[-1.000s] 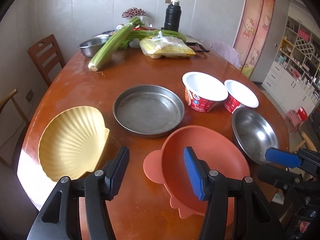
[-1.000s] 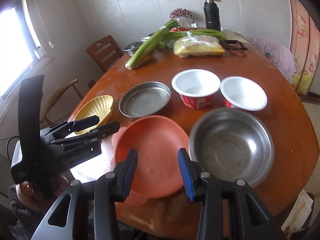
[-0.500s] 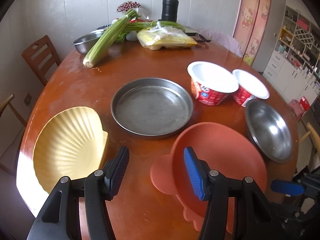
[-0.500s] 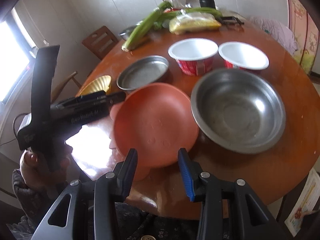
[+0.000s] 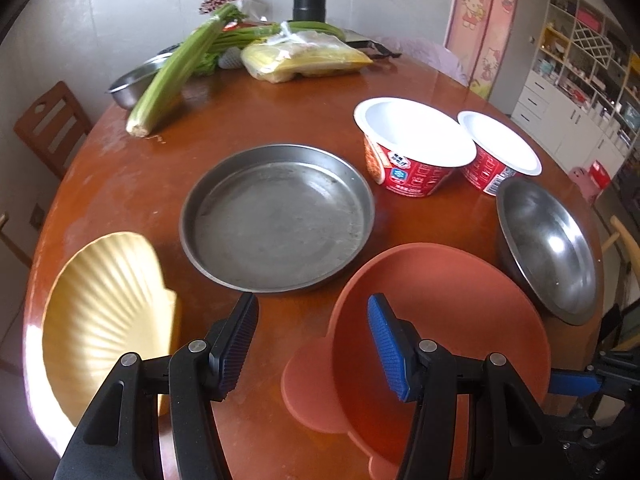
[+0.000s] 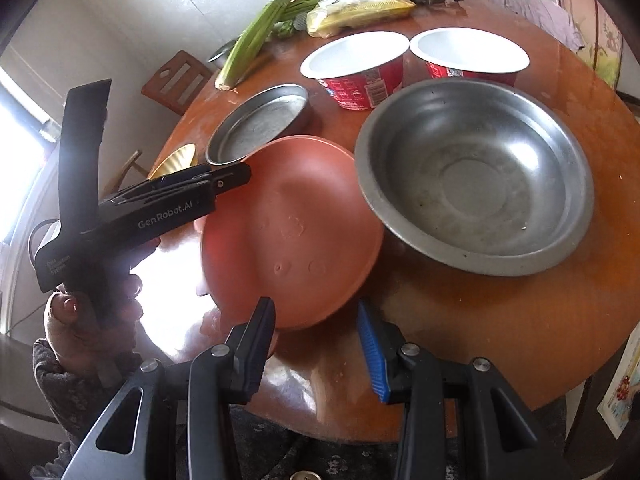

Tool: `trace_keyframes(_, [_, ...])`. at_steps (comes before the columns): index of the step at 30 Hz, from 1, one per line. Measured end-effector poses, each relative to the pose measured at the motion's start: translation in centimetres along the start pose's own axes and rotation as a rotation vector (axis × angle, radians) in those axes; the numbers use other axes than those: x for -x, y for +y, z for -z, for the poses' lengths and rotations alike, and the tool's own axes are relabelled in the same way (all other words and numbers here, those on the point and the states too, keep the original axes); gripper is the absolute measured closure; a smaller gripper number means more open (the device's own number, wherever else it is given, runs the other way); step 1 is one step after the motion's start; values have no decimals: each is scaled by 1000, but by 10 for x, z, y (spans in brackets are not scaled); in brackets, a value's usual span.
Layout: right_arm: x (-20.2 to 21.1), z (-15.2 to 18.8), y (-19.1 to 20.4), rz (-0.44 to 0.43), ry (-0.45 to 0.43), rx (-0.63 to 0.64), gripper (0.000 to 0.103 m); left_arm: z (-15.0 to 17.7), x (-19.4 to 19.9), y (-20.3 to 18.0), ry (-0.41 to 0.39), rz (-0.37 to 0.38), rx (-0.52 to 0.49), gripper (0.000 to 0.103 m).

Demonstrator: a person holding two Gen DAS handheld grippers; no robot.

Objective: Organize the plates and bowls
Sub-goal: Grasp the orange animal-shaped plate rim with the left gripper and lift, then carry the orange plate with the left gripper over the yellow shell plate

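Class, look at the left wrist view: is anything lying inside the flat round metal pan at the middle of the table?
No. The metal pan shows only its bare grey bottom.

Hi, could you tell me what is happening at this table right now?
A person holding a gripper in each hand is sorting dishes on a round wooden table. The left gripper is open, its fingers either side of the orange bowl's near rim, not closed on it. The right gripper is open too, low at the table edge by the same bowl. The steel bowl, flat steel pan, yellow shell plate and two red paper cups sit separately, nothing stacked.
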State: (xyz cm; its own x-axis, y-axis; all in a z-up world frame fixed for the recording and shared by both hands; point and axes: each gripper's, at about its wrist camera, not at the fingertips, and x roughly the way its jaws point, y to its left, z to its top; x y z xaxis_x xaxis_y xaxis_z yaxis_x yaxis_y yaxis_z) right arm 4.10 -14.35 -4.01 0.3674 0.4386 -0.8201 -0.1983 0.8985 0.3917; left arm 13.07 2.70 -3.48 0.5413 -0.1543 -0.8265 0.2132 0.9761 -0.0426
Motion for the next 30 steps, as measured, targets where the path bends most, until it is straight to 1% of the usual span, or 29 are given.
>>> trace_keyframes(2, [-1,-2,-1,-27,-4,-10,61,-2,-4,-1,7,9,-5,44])
trace_keyframes(7, [-6,-3,-2,-16,4,-16,61,-1,-14,-3,32,56,-1,46])
trace_keyframes(8, [-8,-3,-2,-11,10,-18,61,0,-16,-5,37,57,-8,50])
trace_keyframes(11, [-10,-3,0,1,12,-12,61,5,-17,-9,41,50,-18,52])
trace_keyframes(15, [-13,-6,7,59,-5,22,60,11,-13,-9,40,54,-14,54])
trace_keyframes(22, [-21,-11,17,110,-6,73,59,31,2,-6,40,43,0,54])
trace_keyframes(30, [-34,-21,34,163,-8,180,59,59,23,3,43,41,25,54])
